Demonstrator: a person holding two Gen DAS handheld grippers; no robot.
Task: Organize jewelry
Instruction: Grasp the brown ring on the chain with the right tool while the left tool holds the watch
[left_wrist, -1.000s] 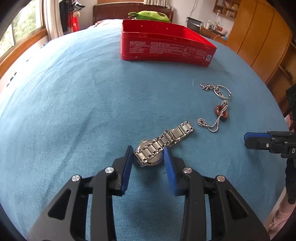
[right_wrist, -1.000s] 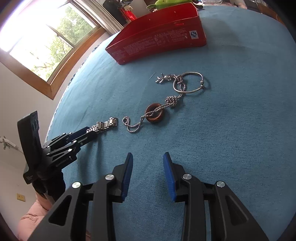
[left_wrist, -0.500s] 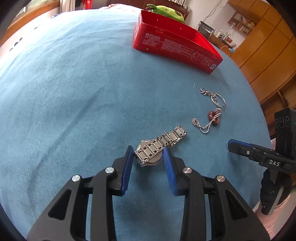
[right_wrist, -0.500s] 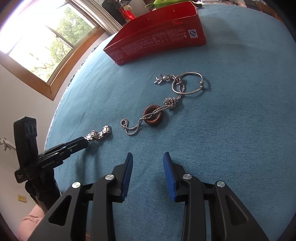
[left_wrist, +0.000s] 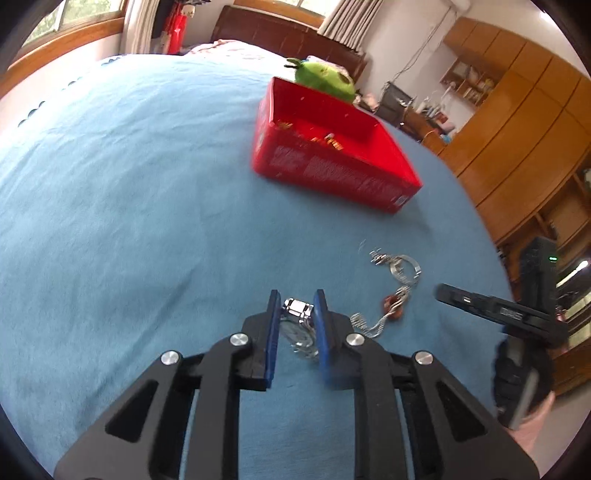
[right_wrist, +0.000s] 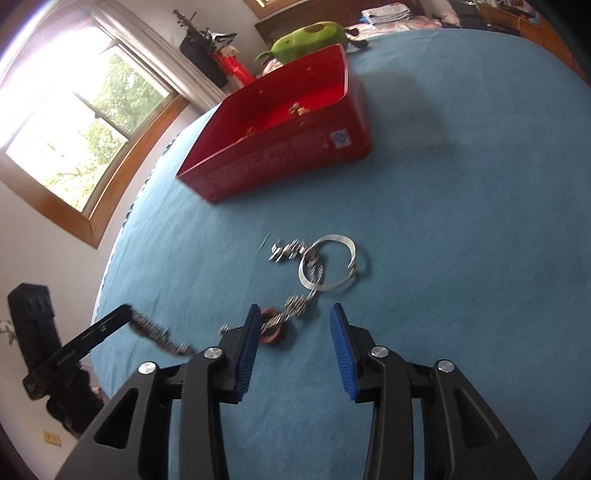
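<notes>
White print is seen in blocks along the long side of the red tin (left_wrist: 332, 177), but it is too blurred and small to be read. A small blue-and-white square mark is seen near one corner of that side (right_wrist: 341, 138); no letters can be made out.

- Daylight fills the room; in the right wrist view it pours through the window (right_wrist: 74, 147), whose panes are blown out to white with haze spreading over the frame.
- The blue bedspread (left_wrist: 129, 203) is evenly lit, with soft shadows only.
- Motion blur smears the chain (right_wrist: 314, 269) and the red box (right_wrist: 280, 140) in the right view; the left view is a little sharper.
- Both fisheye pictures bend straight lines and darken to black at the corners.
</notes>
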